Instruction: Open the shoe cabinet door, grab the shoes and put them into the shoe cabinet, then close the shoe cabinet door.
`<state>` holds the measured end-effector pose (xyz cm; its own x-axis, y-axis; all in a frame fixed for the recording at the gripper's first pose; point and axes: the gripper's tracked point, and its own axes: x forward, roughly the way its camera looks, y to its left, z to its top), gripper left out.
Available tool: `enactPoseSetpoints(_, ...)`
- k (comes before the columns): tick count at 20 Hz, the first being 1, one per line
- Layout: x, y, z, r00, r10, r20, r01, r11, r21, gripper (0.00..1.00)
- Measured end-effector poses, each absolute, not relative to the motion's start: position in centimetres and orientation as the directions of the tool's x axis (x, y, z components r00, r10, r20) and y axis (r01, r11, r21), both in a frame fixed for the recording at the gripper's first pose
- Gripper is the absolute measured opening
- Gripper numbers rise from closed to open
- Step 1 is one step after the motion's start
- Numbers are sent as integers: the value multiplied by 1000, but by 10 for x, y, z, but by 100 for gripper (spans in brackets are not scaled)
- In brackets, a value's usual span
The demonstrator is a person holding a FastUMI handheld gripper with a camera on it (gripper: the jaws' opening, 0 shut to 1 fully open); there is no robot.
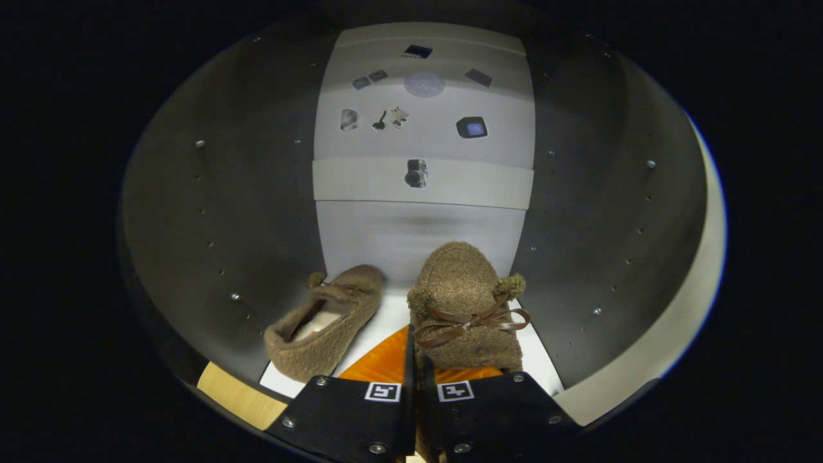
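Note:
I am looking into the open shoe cabinet [225, 212], which has dark side walls and a white floor. A brown fuzzy slipper [463, 289] with a brown bow and pompoms points toward the back, just ahead of my fingers. My gripper [415, 344] is shut on its heel rim, holding it at or just above the cabinet floor. The matching slipper [328, 328] rests on the floor to the left, lying at an angle with its opening facing me. The two slippers are a little apart.
A pale shelf [488, 186] crosses the white back panel [424, 116] above the slippers. Small pictures of objects dot that panel. Both dark side walls stand close on either side. A strip of light wood [238, 392] shows at the cabinet's lower left edge.

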<state>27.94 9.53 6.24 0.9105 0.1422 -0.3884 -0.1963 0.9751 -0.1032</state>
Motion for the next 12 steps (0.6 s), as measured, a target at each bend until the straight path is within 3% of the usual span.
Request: enactPoseSetpoints(12,283,98,31,831,120,-543,-164,986,-33,7)
